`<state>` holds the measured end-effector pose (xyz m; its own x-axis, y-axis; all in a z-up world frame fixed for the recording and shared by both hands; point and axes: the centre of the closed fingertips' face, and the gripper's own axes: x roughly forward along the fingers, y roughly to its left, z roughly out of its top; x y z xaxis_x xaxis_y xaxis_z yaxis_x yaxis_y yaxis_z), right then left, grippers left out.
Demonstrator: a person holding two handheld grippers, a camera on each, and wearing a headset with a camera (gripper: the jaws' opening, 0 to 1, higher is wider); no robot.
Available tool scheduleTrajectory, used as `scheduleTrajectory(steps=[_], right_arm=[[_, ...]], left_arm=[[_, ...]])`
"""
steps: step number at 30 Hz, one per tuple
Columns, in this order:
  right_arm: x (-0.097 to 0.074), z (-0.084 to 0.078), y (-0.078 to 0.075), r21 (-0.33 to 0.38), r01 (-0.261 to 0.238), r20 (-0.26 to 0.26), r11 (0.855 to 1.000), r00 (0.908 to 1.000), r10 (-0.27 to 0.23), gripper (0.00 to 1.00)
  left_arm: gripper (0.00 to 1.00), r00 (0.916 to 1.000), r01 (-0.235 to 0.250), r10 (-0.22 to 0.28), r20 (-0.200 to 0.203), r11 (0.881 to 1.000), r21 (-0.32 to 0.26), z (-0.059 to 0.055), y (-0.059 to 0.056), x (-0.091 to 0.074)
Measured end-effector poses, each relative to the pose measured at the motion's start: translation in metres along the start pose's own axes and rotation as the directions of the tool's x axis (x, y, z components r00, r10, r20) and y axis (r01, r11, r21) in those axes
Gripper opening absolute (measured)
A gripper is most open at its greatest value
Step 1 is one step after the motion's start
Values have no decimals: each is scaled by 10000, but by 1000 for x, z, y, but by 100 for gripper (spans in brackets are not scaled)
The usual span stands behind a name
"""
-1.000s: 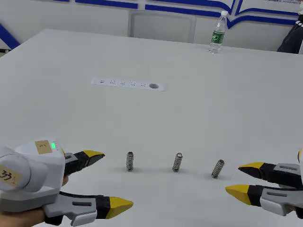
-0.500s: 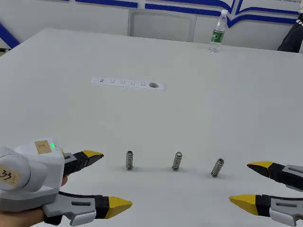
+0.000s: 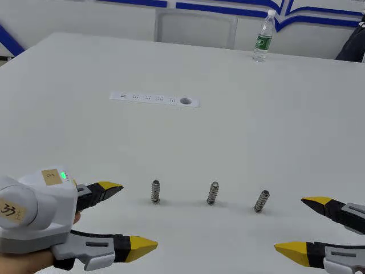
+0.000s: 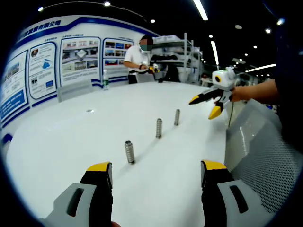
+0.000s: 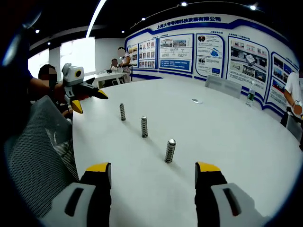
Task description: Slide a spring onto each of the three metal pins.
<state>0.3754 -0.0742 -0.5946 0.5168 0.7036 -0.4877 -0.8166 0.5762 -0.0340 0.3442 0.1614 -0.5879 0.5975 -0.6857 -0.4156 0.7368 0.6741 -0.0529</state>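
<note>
Three metal pins stand in a row on the white table, each with a spring around it: the left pin [image 3: 155,192], the middle pin [image 3: 213,193] and the right pin [image 3: 261,201]. My left gripper [image 3: 121,217] is open at the bottom left, apart from the left pin [image 4: 129,152]. My right gripper [image 3: 311,224] is open at the bottom right, a little past the right pin [image 5: 169,150]. Nothing lies between either pair of jaws. The left gripper view has the middle pin [image 4: 159,127] and far pin [image 4: 176,117] in line; the right gripper view has the other two [image 5: 144,126] [image 5: 122,111].
A white power strip [image 3: 154,100] lies flat on the table beyond the pins. A plastic water bottle [image 3: 262,37] stands at the far edge, next to a grey chair back [image 3: 196,29]. A person [image 4: 140,61] stands beyond the table in the left gripper view.
My right gripper has drawn back to the right and down, away from the right pin, and its jaws stand wider apart. The left gripper and the pins have stayed put.
</note>
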Motion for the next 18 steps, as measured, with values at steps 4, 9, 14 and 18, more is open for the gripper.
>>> scheduleTrajectory(steps=[4, 9, 14, 18], right_arm=[[1, 0, -1, 30, 8, 57, 10000, 10000, -8, 74], [2, 1, -2, 26, 49, 78, 10000, 10000, -49, 75], [2, 2, -1, -51, 50, 97, 10000, 9999, -50, 76], [1, 2, 1, -118, 54, 52, 9999, 10000, -53, 77]], left_arm=[[78, 10000, -27, 26, -20, 10000, -41, -2, 1, 0], [78, 10000, -32, 32, -14, 10000, -78, -2, 1, 0], [78, 10000, -39, 39, -16, 9999, -104, -4, 2, 0], [78, 10000, -35, 35, -2, 9999, -106, -4, 3, 0]])
